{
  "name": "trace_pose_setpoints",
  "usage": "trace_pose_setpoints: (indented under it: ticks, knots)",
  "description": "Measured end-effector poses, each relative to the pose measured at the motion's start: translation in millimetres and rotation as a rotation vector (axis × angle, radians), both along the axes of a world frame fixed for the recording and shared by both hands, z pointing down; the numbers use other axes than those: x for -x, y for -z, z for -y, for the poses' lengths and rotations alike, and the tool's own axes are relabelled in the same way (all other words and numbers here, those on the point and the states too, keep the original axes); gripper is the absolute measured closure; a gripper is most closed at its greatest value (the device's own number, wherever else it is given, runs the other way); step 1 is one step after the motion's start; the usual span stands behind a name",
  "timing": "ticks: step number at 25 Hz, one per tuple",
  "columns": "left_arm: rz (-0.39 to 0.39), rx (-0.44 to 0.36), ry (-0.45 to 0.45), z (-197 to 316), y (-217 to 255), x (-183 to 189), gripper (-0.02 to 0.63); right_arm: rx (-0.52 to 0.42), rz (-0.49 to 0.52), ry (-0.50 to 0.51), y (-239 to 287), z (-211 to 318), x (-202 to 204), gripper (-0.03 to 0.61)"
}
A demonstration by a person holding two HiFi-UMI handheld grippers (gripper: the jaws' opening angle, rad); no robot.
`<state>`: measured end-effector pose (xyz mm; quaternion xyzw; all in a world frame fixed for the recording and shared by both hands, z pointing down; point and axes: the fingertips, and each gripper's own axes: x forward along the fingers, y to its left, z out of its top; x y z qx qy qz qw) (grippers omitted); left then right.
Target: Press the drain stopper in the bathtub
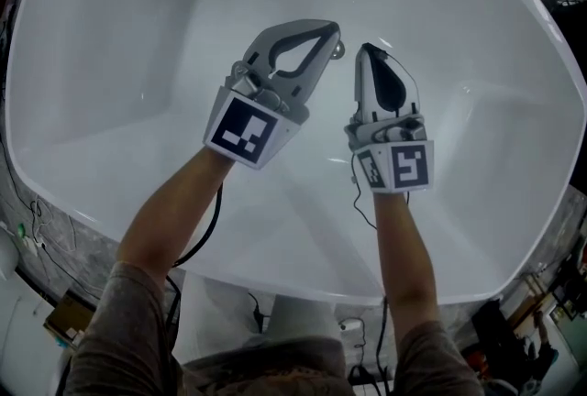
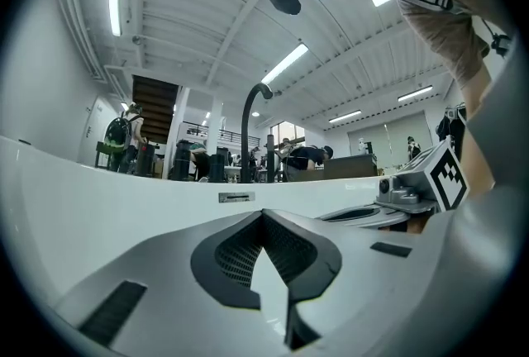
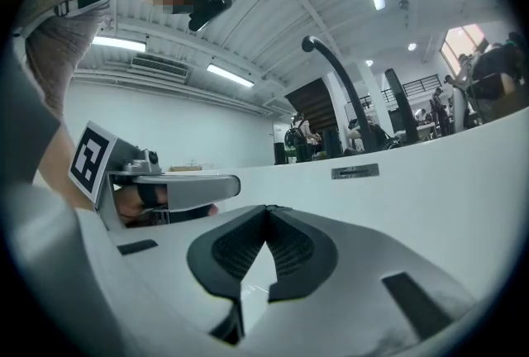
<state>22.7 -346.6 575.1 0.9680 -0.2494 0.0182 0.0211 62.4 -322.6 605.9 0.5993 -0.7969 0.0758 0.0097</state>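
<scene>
The drain stopper (image 1: 337,49) is seen in the head view as a small shiny knob on the floor of the white bathtub (image 1: 119,64), towards its far side. It lies just right of the tip of the left hand-held gripper (image 1: 323,29) and just left of the tip of the right hand-held gripper (image 1: 366,50). Both are held low inside the tub, side by side, with their tips pointed away from the person. Whether the left tip touches the stopper cannot be told from this view.

In the left gripper view, the jaws of the left hand-held gripper are seen brought together at their tips, with nothing held between them. Beyond them, the far wall of the tub is shown with an overflow plate (image 2: 236,197), and a dark curved faucet (image 2: 250,120) rises above the rim. The stopper is not shown here.

In the right gripper view, the jaws of the right hand-held gripper are likewise closed tip to tip and empty. The same plate and faucet are seen further right, and again no stopper is shown.

The approach is judged to be the step in hand, with the press not yet made. For the next move, one closed tip would need to be set squarely over the knob and pushed straight down.
</scene>
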Motion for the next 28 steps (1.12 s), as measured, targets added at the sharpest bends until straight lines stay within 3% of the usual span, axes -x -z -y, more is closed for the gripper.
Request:
trace_pose_setpoints:
  ticks: [28]
  knots:
    - [0.023,0.050,0.016,15,-129,-12,0.614,0.103,0.009,0.019,-146,15,-6,0.578]
